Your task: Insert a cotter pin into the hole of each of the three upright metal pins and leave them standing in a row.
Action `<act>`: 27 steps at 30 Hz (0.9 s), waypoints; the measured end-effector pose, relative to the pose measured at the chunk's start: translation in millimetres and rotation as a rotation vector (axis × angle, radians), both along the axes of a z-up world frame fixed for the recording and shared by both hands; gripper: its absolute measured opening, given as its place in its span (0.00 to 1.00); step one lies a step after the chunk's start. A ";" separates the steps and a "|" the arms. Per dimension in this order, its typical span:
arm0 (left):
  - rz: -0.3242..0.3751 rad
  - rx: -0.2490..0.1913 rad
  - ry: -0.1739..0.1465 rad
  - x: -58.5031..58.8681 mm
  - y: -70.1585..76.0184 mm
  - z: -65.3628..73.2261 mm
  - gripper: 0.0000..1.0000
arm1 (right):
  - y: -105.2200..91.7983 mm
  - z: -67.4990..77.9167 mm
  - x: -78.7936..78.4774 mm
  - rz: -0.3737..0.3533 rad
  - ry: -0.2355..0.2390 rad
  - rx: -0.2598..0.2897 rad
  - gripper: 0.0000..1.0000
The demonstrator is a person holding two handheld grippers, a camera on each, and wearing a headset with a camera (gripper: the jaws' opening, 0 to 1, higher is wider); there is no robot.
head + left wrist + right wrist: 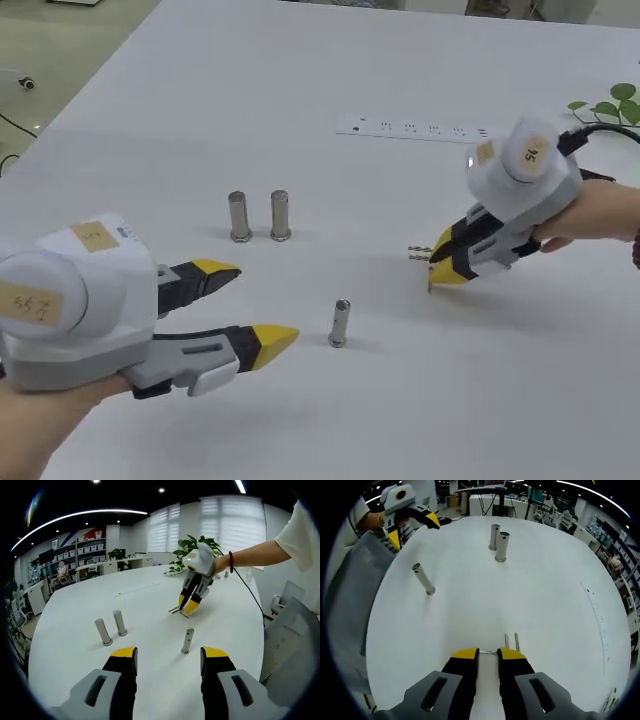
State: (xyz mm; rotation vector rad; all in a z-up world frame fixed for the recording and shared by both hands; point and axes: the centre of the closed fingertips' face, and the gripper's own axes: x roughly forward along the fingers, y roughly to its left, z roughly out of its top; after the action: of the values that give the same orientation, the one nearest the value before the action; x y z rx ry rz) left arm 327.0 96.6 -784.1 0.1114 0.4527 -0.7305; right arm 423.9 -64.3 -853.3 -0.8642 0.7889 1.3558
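Three upright metal pins stand on the white table [200, 100]: two side by side [238, 217] [280, 215] and a thinner one [340, 323] nearer me. My left gripper [258, 303] is open at the lower left, its jaws wide apart and aimed at the thin pin [187, 640]. A few small cotter pins [418, 252] lie to the right. My right gripper [440, 272] has its tips down on the table at them. In the right gripper view its jaws stand almost together, with a thin cotter pin [511, 641] at the tips of the right gripper [488, 652].
A white power strip [415, 128] lies at the back of the table. A green plant [612, 105] stands at the far right edge. A cable runs from the right gripper. An office with shelves and desks lies beyond.
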 end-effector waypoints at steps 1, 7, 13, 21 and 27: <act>0.000 -0.001 0.000 0.0 0.1 0.1 0.49 | 0.1 -0.4 0.0 0.009 -0.004 -0.001 0.17; 0.006 0.001 0.004 -0.2 2.6 -0.4 0.49 | 0.3 -4.7 0.4 0.109 -0.045 -0.027 0.17; 0.014 0.001 0.006 0.0 4.5 -0.6 0.48 | 0.9 -7.1 0.6 0.171 -0.066 -0.044 0.17; 0.023 -0.001 0.007 0.8 7.0 -0.6 0.47 | 1.4 -10.0 0.8 0.199 -0.056 -0.062 0.15; 0.024 0.001 0.009 0.9 7.8 -1.2 0.47 | 1.3 -9.3 2.8 0.159 -0.043 -0.073 0.14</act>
State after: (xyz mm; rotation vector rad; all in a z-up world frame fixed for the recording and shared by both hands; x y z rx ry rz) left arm 327.9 104.4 -785.3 0.1037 0.4619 -0.7077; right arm 426.7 -63.0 -862.6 -1.0272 0.7530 1.4498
